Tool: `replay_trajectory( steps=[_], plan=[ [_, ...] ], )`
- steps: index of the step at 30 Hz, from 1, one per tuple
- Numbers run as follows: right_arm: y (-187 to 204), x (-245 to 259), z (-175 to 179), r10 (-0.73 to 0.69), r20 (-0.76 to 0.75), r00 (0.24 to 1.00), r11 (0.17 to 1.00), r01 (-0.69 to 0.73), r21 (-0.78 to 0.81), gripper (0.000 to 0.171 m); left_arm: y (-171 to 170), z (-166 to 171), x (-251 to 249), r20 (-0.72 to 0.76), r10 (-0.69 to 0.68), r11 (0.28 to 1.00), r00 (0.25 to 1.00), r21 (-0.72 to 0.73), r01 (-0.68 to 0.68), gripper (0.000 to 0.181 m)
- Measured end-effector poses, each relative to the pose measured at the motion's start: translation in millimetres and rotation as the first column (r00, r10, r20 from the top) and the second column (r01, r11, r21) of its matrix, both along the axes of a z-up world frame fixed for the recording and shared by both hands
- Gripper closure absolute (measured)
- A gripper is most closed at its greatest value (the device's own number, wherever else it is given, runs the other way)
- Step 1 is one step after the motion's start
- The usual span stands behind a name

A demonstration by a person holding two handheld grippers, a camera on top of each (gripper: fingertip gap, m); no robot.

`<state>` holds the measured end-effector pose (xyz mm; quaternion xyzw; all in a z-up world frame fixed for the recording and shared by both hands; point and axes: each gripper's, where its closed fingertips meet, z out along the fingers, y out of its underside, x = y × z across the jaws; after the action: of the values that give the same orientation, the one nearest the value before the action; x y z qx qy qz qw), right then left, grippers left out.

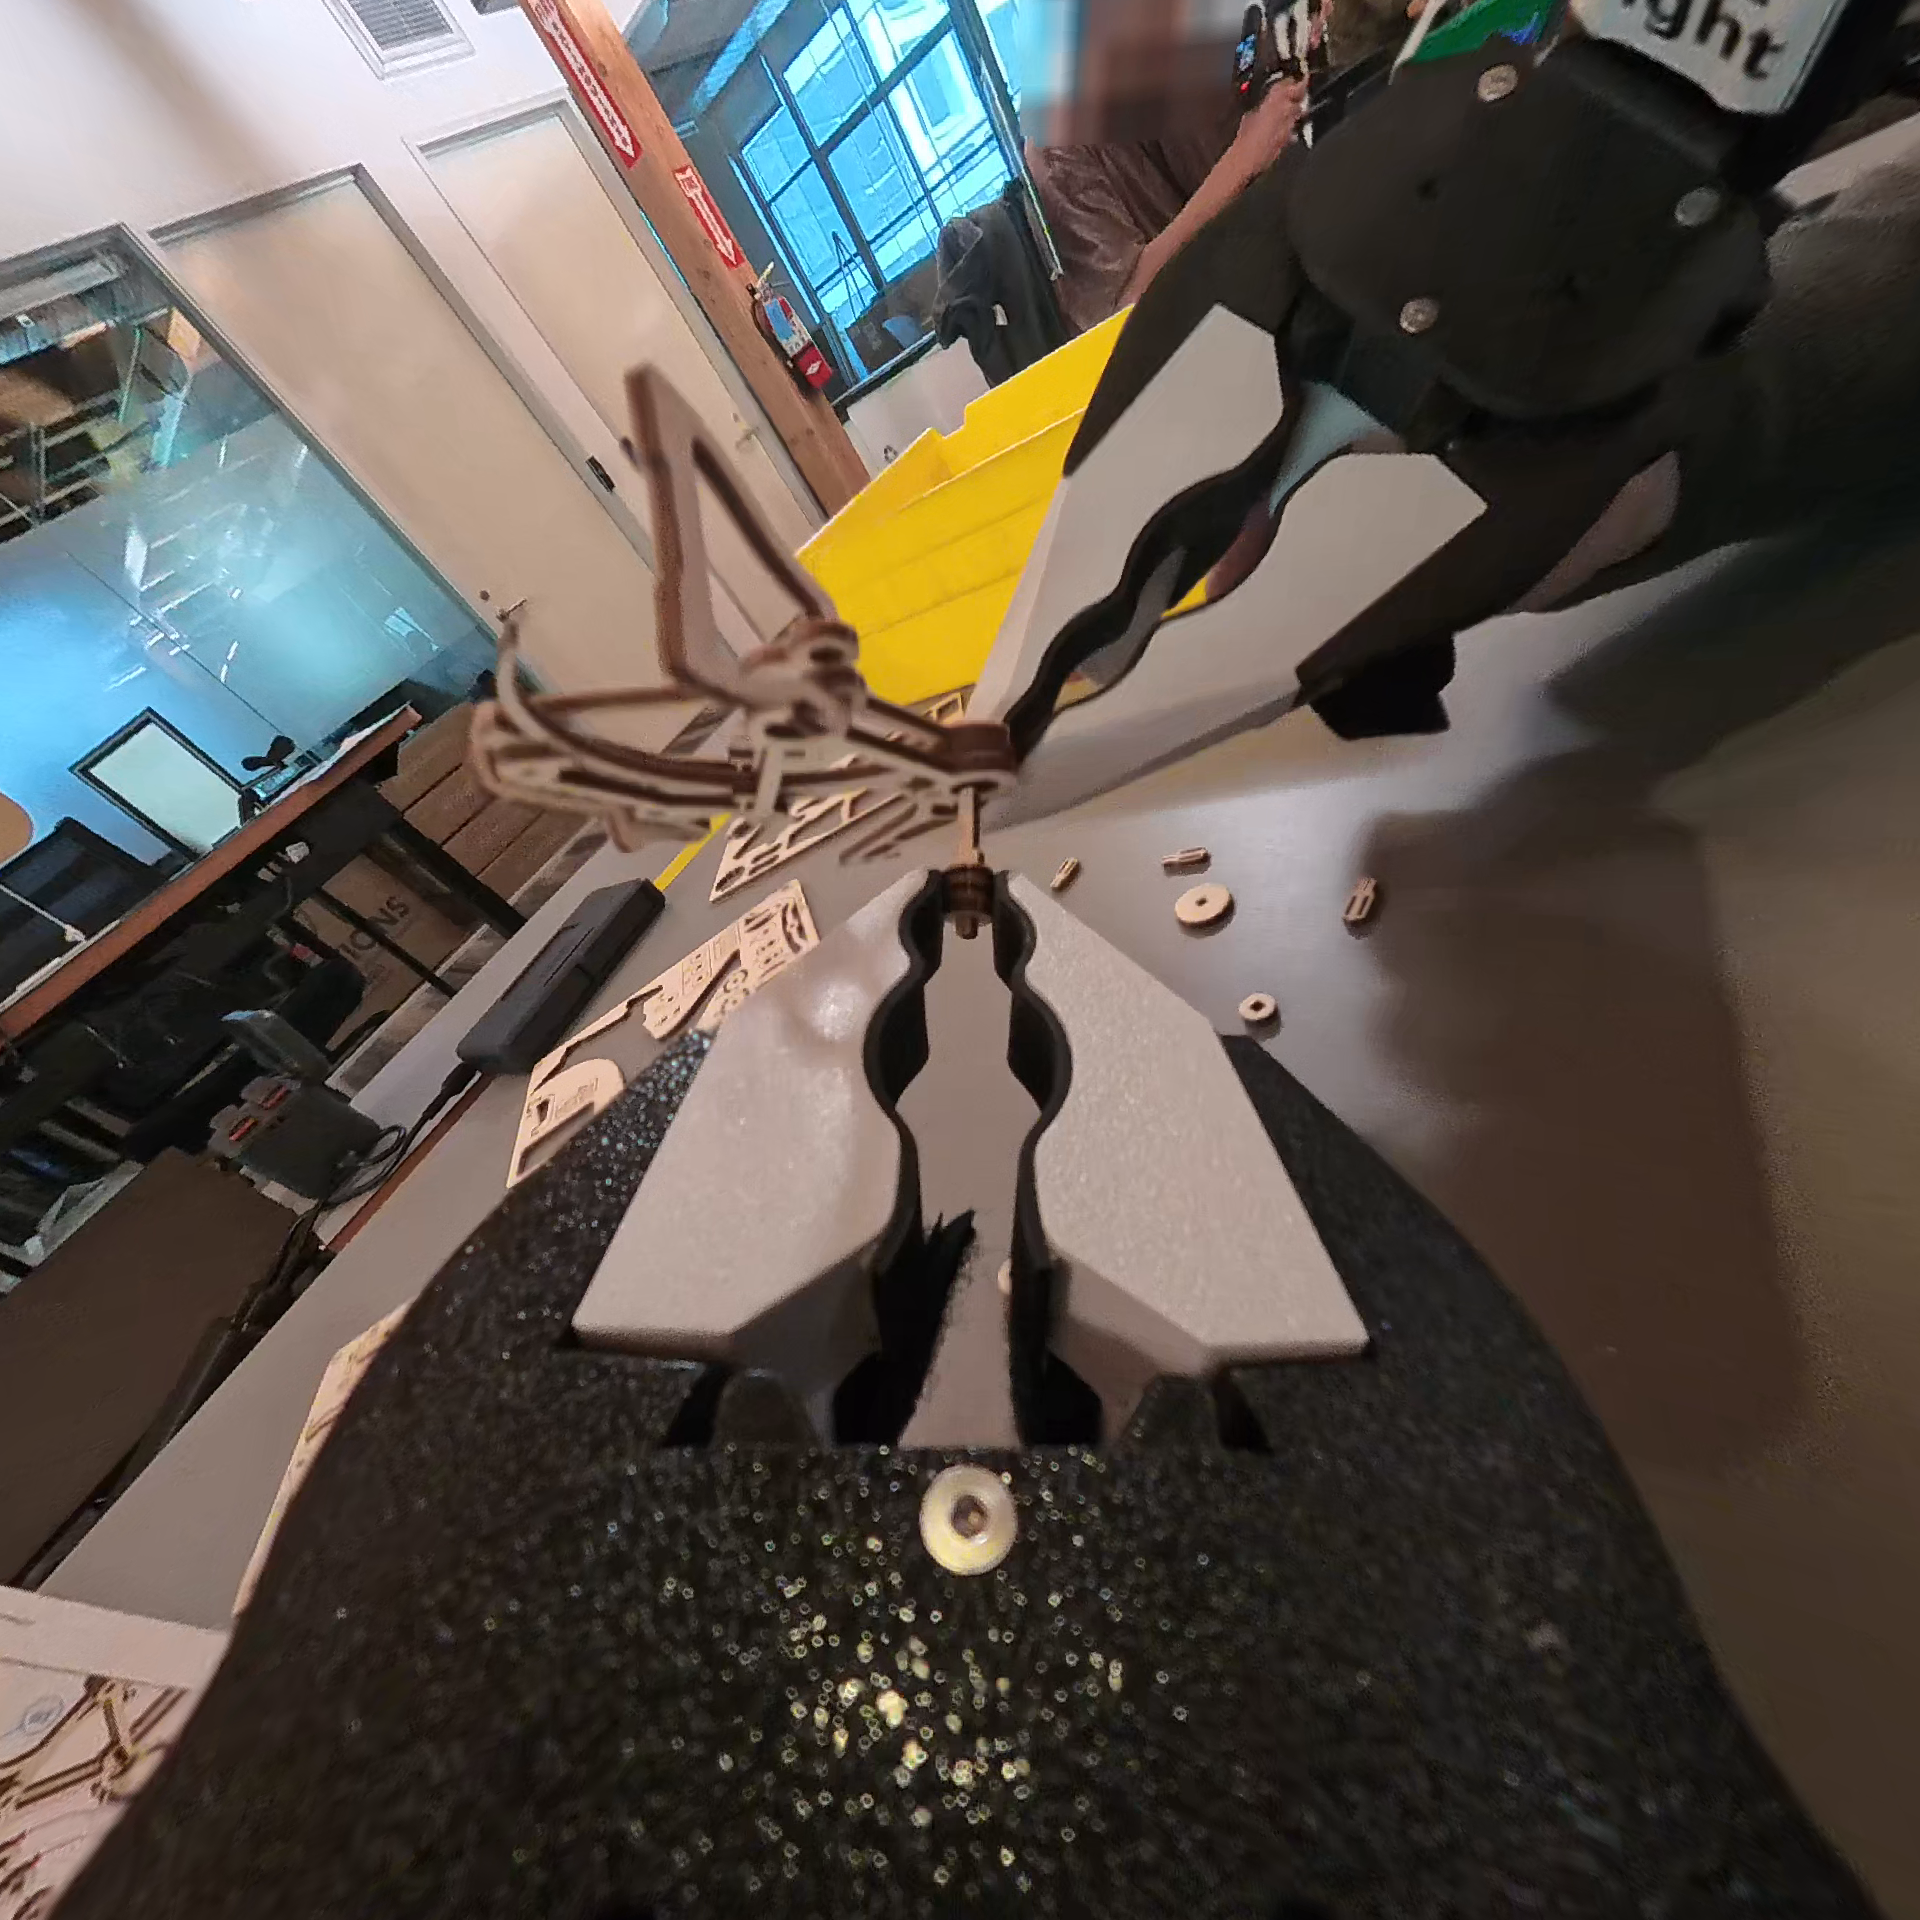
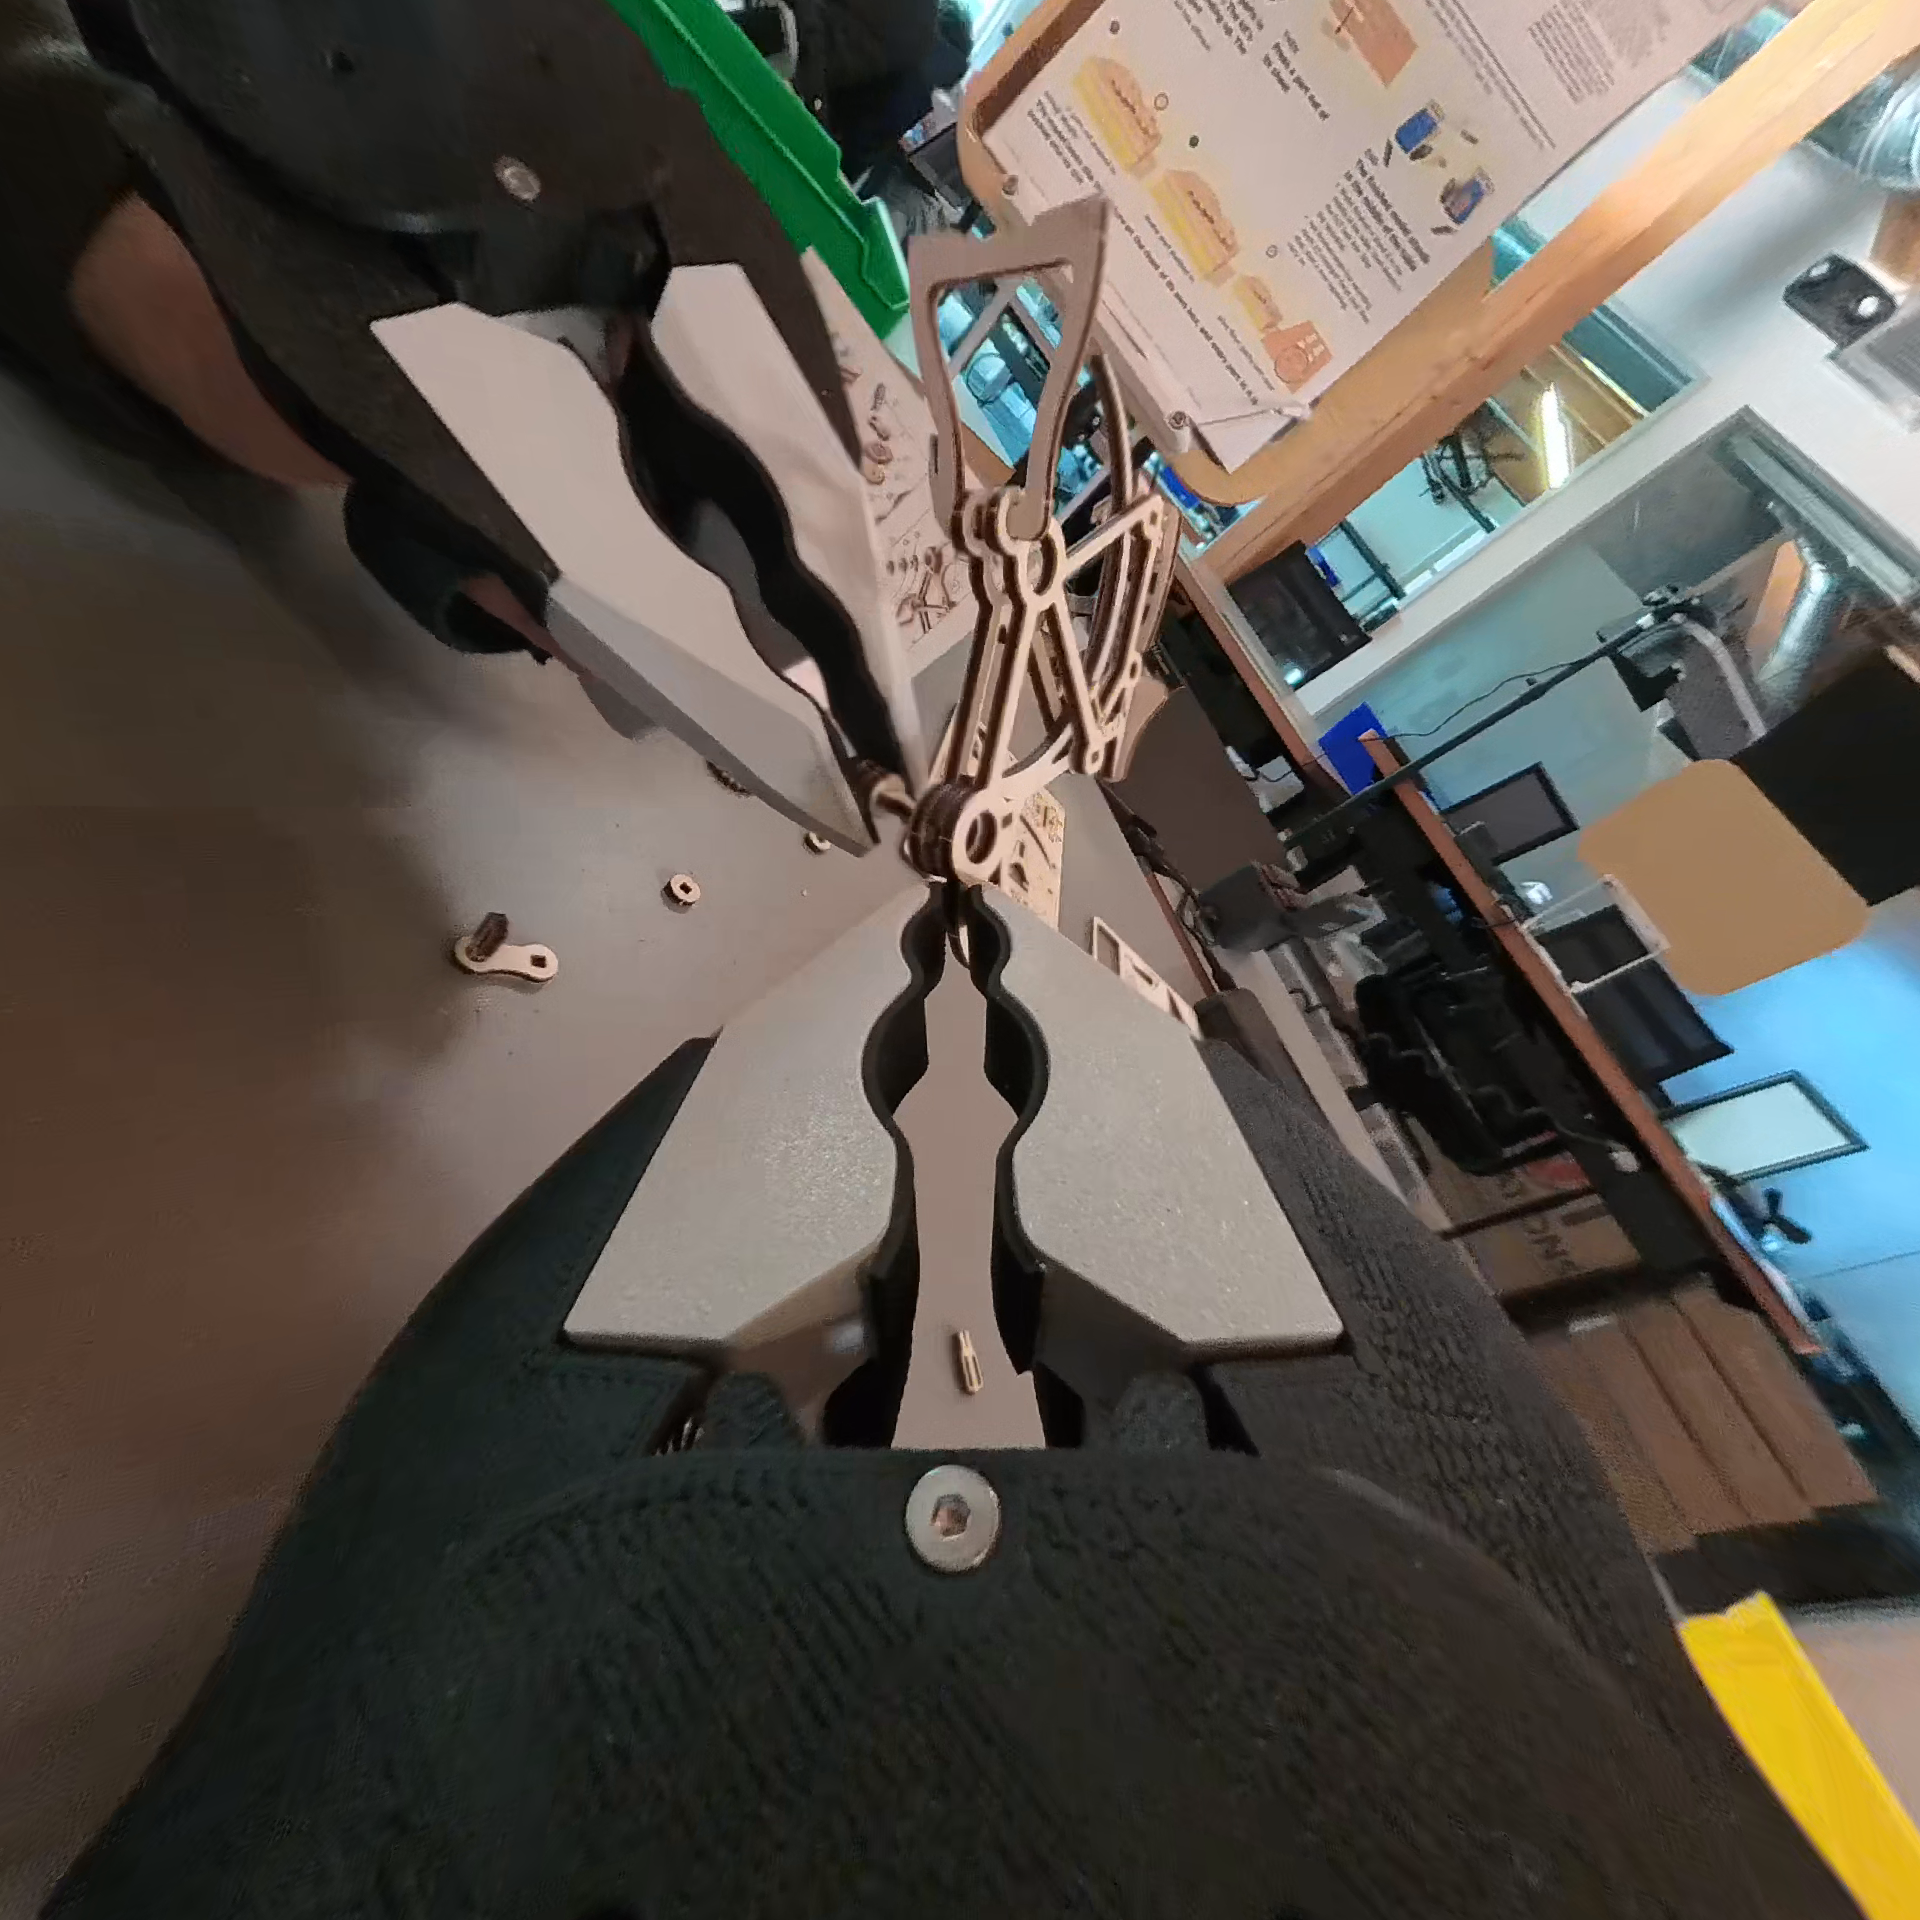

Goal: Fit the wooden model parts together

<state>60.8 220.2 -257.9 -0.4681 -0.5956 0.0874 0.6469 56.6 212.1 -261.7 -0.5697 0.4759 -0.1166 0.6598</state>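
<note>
My left gripper is shut on a short wooden axle pin with a dark stack of washers at its tips. The pin points up into the end of the wooden model frame, a skeletal laser-cut assembly with a triangular arm. My right gripper is shut on that frame's end hub and holds it above the table. In the left wrist view the right gripper comes in from the upper right. In the right wrist view the left gripper comes in from the upper left, and its pin meets the hub.
Small loose wooden parts lie on the grey table: a washer, short pins and a link piece. Laser-cut part sheets, a black box and a yellow bin stand behind. An instruction sheet hangs at the back. The grippers are tip to tip, or close to it.
</note>
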Motion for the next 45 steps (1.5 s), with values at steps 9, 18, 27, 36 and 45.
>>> replay_trajectory(
  steps=[9, 18, 27, 36, 45],
  plan=[
    [58.9, 55.5, -46.1, -0.274, 0.441, 0.854, 0.960, 0.215, 0.180, 0.170, 6.5, -11.7, -7.8, -0.038, 0.019, 0.999, 0.999, -0.049, -0.021, 0.174],
    [61.3, 63.6, -74.1, -0.226, 0.505, 0.833, 0.958, 0.283, -0.039, 0.146, 3.3, -21.5, -4.9, -0.094, 0.000, 0.998, 0.996, -0.070, -0.007, 0.175],
    [-17.4, 9.9, -30.5, 0.092, 0.372, 0.924, 0.969, -0.169, 0.182, 0.148, -7.5, -32.0, 5.9, -0.120, -0.066, 0.989, 0.991, -0.142, 0.048, 0.175],
    [-25.4, 4.9, -30.7, 0.113, 0.376, 0.920, 0.955, -0.204, 0.214, 0.170, -17.0, -30.9, 12.4, -0.105, -0.125, 0.983, 0.987, -0.148, 0.109, 0.175],
    [-56.5, -3.8, 16.1, 0.401, -0.286, 0.870, 0.772, -0.489, -0.406, 0.171, -40.5, 33.5, 8.0, 0.279, -0.265, 0.959, 0.923, -0.028, 0.283, 0.154]
  ],
)
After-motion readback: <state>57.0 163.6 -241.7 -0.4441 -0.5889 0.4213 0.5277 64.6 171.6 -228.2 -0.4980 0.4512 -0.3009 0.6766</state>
